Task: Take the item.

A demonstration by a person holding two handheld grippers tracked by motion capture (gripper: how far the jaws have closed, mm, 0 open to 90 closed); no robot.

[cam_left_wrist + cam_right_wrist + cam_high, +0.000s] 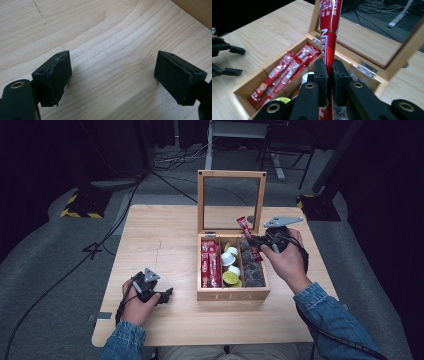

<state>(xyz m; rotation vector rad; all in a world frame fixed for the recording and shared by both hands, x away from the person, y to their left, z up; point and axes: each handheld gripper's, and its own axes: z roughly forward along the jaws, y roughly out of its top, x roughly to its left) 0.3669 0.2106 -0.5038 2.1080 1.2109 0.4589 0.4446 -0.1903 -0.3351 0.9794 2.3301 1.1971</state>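
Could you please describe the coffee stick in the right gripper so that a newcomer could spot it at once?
Find the open wooden tea box on the table. Above its right compartment, the right gripper pinches a red Nescafé stick. Unlike the sticks lying flat in the left compartment, it stands upright.

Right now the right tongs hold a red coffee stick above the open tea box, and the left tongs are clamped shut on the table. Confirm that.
Wrong on one count: the left tongs are open, nothing between them, as the left gripper view shows. The right tongs do hold the red coffee stick above the open tea box.
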